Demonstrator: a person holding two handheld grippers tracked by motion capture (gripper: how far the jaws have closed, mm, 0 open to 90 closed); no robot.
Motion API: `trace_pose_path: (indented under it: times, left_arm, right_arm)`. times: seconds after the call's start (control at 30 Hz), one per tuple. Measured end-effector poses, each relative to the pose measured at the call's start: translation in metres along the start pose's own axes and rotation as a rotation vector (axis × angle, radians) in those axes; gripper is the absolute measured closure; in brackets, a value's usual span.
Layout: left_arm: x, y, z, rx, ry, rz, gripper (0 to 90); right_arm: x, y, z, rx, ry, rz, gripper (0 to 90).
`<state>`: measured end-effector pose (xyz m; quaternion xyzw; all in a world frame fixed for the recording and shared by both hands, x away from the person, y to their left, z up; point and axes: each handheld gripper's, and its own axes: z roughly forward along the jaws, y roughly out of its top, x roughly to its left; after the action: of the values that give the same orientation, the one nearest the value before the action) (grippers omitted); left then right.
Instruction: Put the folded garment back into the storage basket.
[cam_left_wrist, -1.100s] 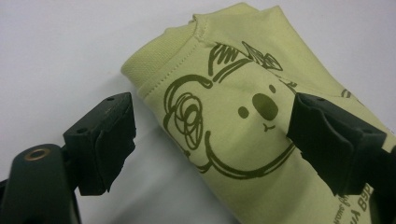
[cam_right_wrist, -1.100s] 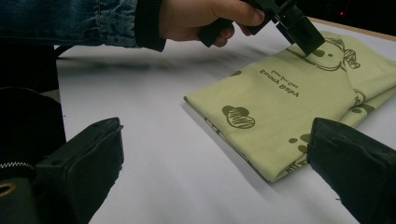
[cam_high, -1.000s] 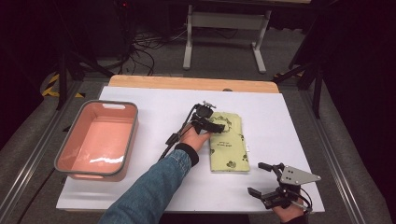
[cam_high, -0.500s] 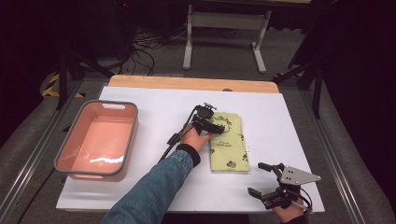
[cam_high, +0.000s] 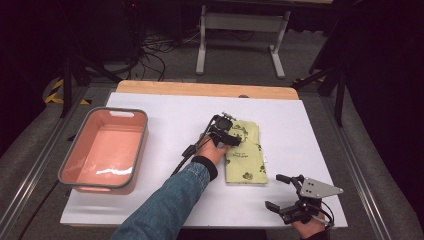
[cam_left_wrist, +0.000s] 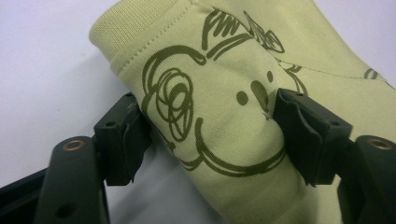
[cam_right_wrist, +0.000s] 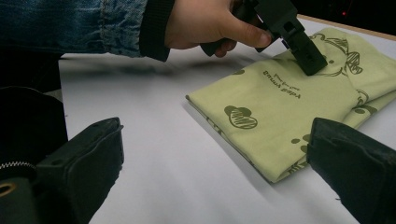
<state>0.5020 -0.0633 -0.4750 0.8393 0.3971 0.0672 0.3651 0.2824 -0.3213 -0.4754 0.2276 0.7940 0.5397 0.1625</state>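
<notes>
So the bench (cam_high: 170, 120) is a white sheet-like top with a strip of bare wood running along its far edge. Two things lie flat on it. Over on the left there's a pink tub (cam_high: 70, 165) with a grey rim, sitting close to the left edge. Near the middle is a folded light-green cloth (cam_high: 246, 159) with dark doodle prints and a bit of lettering, lying long-ways front to back. Tub and cloth are well apart, plain white between them. The cloth's near-right corner sits near the front right part of the top.

Folded green printed garment (cam_high: 243, 152); table centre
</notes>
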Motion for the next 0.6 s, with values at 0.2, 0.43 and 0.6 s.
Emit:
trace_pose_path:
  times: [0.2, 0.43, 0.6]
  left_arm:
    - [-0.0013, 0.0006, -0.0009, 0.008, -0.008, -0.014, 38.4]
    - [-0.0028, 0.0023, -0.0024, 0.032, -0.043, -0.046, 50.1]
    - [-0.0022, 0.0033, -0.003, 0.044, -0.068, -0.077, 56.7]
  right_arm:
    - [-0.0001, 0.0001, -0.0008, -0.001, -0.003, 0.0, 4.6]
    - [-0.0003, 0.0001, -0.001, -0.002, -0.006, -0.001, 4.6]
    - [-0.0001, 0.0002, -0.0011, -0.001, -0.007, -0.002, 4.8]
